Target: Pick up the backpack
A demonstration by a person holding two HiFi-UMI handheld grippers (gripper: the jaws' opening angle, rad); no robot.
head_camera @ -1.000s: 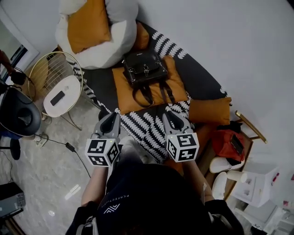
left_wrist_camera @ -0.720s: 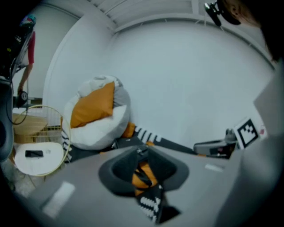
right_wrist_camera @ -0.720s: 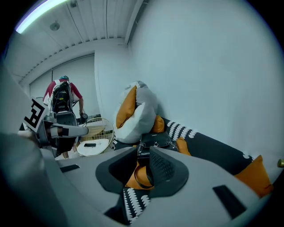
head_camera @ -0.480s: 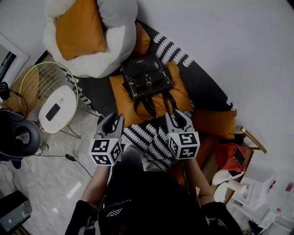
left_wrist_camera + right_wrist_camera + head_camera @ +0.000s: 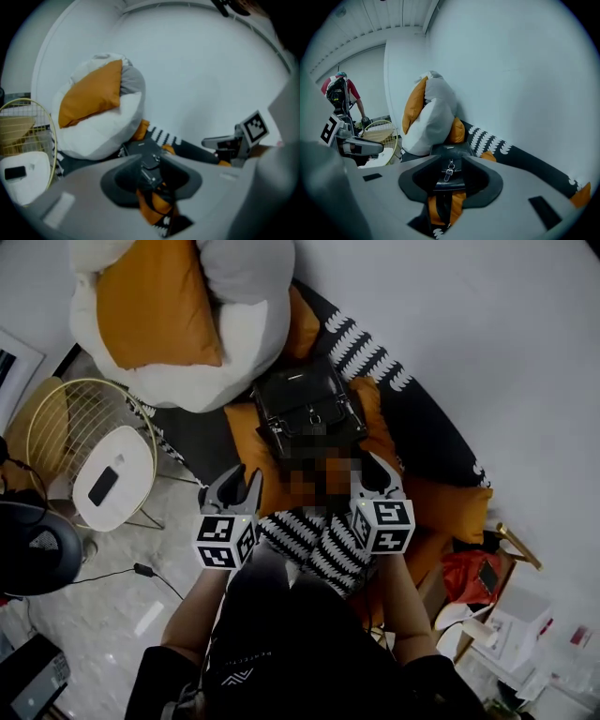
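Left hand-held gripper (image 5: 240,486) and right hand-held gripper (image 5: 375,474) hover side by side, jaws spread, just opened and empty, aimed to flank the black backpack (image 5: 305,409). It lies just beyond on an orange cushion (image 5: 248,451), below the white pillow (image 5: 234,343).

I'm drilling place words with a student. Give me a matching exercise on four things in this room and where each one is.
1 backpack
2 big white pillow
3 wire table
4 dark flat device

A stands on the floor
B lies on the table's white top
C lies on an orange cushion
D leans against the wall

Pairs: 1-C, 2-D, 3-A, 4-B.
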